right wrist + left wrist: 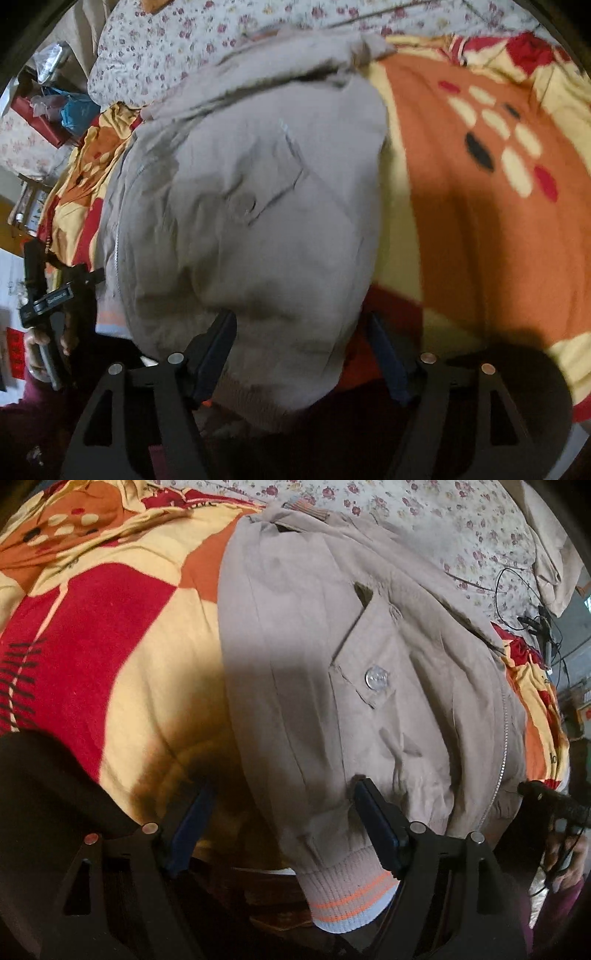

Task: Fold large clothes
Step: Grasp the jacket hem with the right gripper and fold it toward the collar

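A beige zip jacket (314,672) lies front up on a red, orange and yellow blanket (110,627). It has a flap pocket with a silver snap (376,677) and a ribbed hem with orange stripes (343,897). My left gripper (284,797) is open over the jacket's left hem corner, its right finger (373,812) on the cloth. The jacket also shows in the right wrist view (258,206). My right gripper (299,325) is open over the jacket's right hem corner. The other gripper (48,299) shows at the left of that view.
A floral quilt (424,528) lies at the far end of the bed. Black cables (532,602) lie at the bed's right side. A red box and blue bag (70,110) stand off the bed at upper left in the right wrist view.
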Demonstrator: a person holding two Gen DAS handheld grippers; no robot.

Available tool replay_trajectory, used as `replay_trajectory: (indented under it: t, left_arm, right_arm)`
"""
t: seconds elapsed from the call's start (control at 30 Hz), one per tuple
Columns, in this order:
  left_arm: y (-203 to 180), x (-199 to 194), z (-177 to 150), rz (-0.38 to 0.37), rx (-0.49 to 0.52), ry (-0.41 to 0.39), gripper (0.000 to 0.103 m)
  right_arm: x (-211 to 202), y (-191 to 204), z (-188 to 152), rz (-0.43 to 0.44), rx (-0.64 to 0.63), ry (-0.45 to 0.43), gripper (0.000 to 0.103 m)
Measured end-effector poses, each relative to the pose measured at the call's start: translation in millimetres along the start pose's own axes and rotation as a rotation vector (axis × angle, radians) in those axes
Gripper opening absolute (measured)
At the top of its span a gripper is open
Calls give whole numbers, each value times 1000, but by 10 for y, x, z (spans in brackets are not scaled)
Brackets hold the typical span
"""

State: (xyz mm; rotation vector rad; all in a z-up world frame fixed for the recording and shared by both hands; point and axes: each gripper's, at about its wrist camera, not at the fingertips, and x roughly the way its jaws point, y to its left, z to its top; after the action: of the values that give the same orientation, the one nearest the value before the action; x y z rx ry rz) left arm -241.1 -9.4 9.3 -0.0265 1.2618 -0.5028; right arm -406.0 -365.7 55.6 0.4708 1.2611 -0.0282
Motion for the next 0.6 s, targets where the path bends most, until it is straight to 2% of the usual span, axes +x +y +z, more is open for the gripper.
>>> replay_trajectory:
  t: [0.2, 0.3, 0.47, 0.6]
  left_arm:
    - [23, 57, -16, -48, -20, 27, 80]
    - [9, 100, -48, -62, -35, 40, 86]
    - [-103, 121, -89, -13, 2, 44, 86]
    - [-115, 127, -93, -5, 3, 41, 86]
  right_arm:
    - [87, 206, -87, 115, -62, 29, 76]
    - [133, 185, -84, 109, -53, 39, 76]
    - [143, 223, -93, 103, -68, 47, 77]
    - [171, 278, -85, 96, -95, 55, 77]
